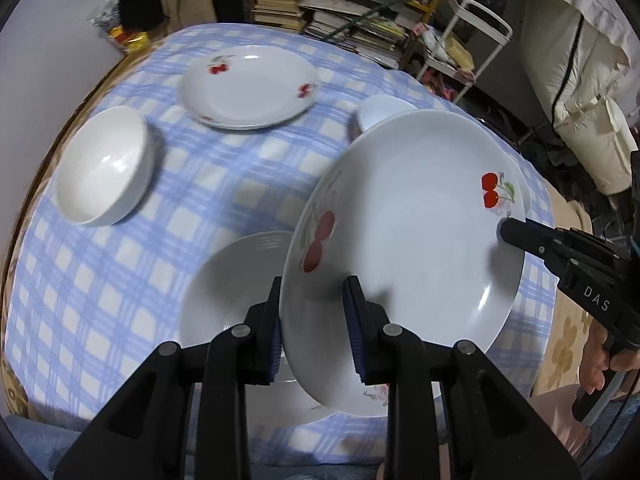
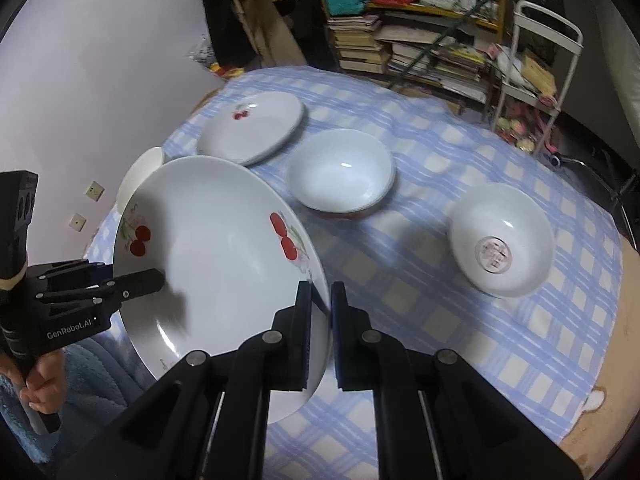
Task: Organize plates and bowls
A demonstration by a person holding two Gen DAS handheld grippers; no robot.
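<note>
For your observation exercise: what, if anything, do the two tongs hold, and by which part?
Both hold one cherry-patterned plate, lifted and tilted above the table: the left tongs pinch its rim on one side, the right tongs the opposite rim.

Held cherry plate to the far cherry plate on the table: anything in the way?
Nothing visible. Both claws, left claw and right claw, grip the held cherry plate above the checked cloth. The far cherry plate is uncovered; the bowl sits to one side.

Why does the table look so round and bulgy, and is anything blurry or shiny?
Left wrist view: the fisheye lens bends the checked tablecloth into a dome; the held plate is slightly motion-blurred. Right wrist view: small glare spots on the white bowl; corners dark.
</note>
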